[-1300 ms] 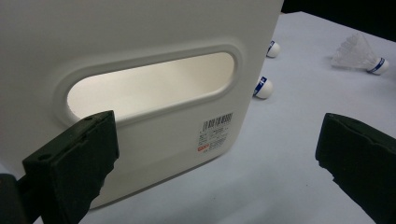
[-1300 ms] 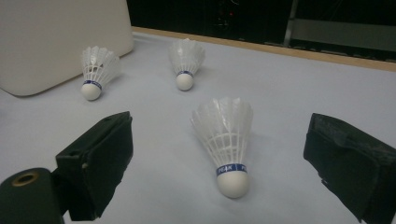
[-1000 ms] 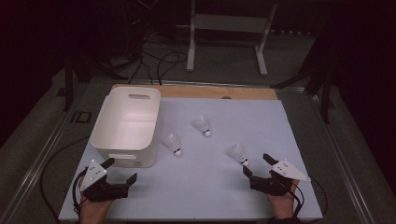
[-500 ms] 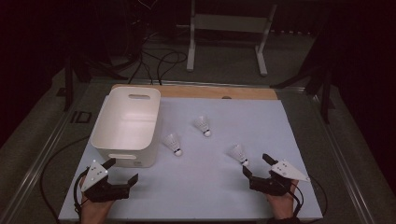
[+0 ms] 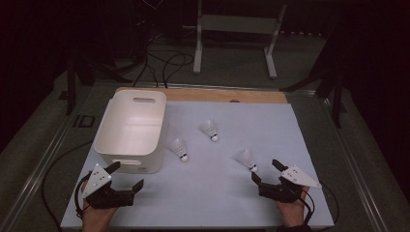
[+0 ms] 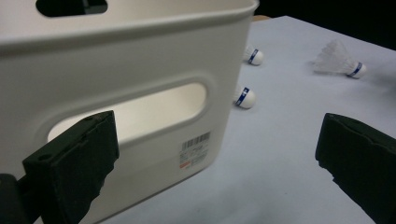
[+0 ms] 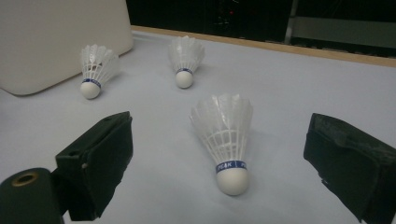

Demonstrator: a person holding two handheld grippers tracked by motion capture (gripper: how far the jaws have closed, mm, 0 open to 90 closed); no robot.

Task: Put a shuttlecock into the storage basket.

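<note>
The right claw (image 5: 267, 171) is wide open and aims at the nearest birdie (image 5: 245, 159), which lies at its 11 o'clock on the table (image 5: 290, 125). The left claw (image 5: 124, 176) waits wide open by the white bin (image 5: 129, 129). Next, the right claw probably needs to slide forward and pinch the birdie.

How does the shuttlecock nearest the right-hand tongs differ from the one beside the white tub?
The nearest shuttlecock lies just ahead of the open right tongs, far from the white tub. The tub-side shuttlecock lies close by the tub's wall, apart from both tongs. Both are white, feathered, blue-banded, and lie on the table with cork ends toward the person.
</note>
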